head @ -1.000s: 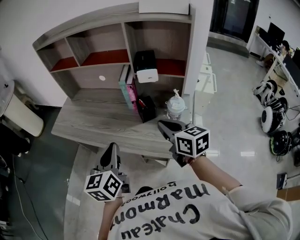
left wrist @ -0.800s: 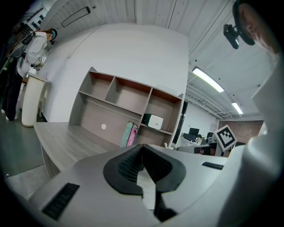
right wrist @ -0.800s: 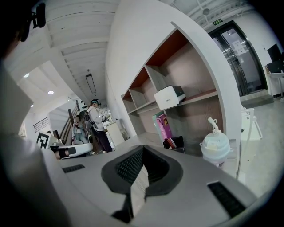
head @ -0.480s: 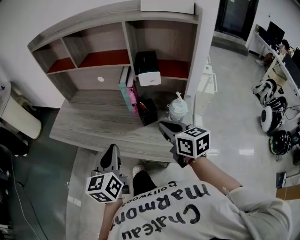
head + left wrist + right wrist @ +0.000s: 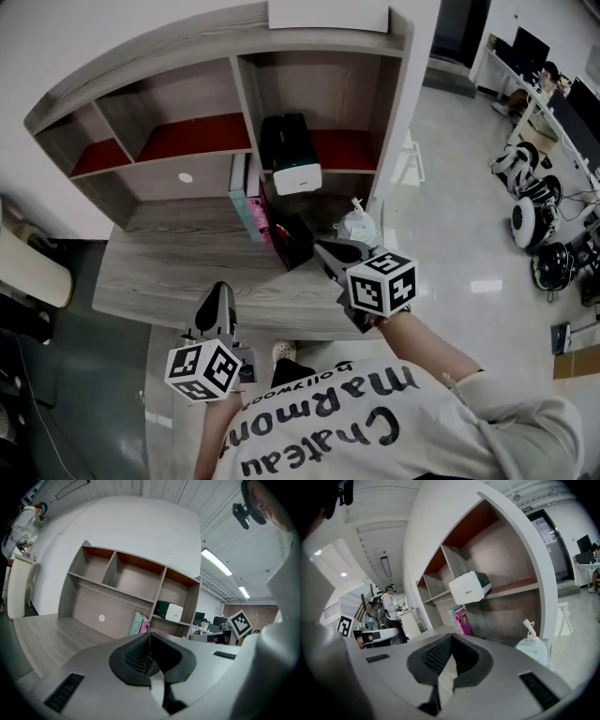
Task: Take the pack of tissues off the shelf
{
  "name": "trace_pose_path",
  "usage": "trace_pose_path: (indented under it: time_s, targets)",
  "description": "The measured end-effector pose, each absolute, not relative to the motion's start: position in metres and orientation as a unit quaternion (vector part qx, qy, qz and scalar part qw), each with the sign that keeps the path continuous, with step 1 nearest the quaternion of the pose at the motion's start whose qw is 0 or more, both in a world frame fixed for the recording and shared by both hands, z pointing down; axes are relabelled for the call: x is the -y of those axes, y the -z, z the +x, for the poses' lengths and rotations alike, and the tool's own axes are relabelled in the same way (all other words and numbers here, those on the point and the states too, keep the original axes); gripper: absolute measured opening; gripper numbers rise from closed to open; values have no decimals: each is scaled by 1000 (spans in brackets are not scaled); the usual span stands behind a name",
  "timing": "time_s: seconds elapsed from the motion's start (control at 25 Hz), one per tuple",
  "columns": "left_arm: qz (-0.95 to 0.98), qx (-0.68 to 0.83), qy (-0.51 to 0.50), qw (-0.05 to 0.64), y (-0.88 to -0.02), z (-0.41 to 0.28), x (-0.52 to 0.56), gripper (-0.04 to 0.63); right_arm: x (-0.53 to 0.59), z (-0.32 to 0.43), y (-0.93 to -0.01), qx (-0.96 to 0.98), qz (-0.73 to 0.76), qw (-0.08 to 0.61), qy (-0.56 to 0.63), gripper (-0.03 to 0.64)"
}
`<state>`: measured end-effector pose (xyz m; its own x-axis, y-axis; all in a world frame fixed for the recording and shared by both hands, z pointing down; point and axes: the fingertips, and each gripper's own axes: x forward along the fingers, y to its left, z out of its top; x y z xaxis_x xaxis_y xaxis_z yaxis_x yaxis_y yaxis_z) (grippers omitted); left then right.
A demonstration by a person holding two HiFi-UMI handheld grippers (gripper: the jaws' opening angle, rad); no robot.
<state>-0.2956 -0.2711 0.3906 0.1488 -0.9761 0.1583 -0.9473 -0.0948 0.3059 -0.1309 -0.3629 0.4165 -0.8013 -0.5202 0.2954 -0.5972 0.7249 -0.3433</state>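
The pack of tissues (image 5: 289,154), a dark box with a white front end, sits on the red-lined shelf (image 5: 192,136) in the right-hand compartment. It also shows in the left gripper view as the tissue pack (image 5: 169,611) and in the right gripper view as the tissue pack (image 5: 469,587). My left gripper (image 5: 215,307) is shut and empty over the desk's near edge, well short of the shelf. My right gripper (image 5: 330,253) is shut and empty above the desk's right end, below and right of the pack. In their own views the left gripper (image 5: 149,638) and the right gripper (image 5: 451,640) both point toward the shelf.
Teal and pink books (image 5: 249,200) stand on the desk (image 5: 159,272) under the pack, with a black box (image 5: 292,238) beside them. A pale bottle-like object (image 5: 358,225) stands close to my right gripper. A white box (image 5: 328,14) lies on the shelf unit's top. Equipment lies on the floor at right.
The head view has shifted, so the shelf unit looks larger and nearer. Both grippers stay shut and hold almost the same places.
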Motion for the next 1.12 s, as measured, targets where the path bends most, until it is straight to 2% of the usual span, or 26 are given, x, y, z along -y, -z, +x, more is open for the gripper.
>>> trace_pose_path:
  time_s: [0.4, 0.48, 0.56, 0.68, 0.72, 0.96, 1.12]
  targets:
    - [760, 623, 19, 185, -402, -315, 322, 18, 400, -141, -408, 905, 321, 32, -278, 14]
    - [764, 617, 17, 186, -402, -318, 333, 18, 404, -144, -405, 904, 317, 19, -287, 41]
    - [768, 613, 12, 187, -405, -321, 341, 18, 408, -148, -398, 904, 305, -2, -300, 104]
    - [768, 609, 4, 199, -416, -326, 350, 18, 413, -156, -387, 901, 273, -39, -335, 277]
    - [768, 608, 2, 204, -420, -327, 352, 18, 415, -158, -383, 899, 266, -52, -345, 308]
    - [774, 597, -8, 212, -429, -328, 364, 18, 433, -155, -366, 877, 282, -117, -372, 400]
    - [779, 591, -10, 211, -428, -327, 371, 18, 443, -158, -351, 861, 266, -167, -400, 414]
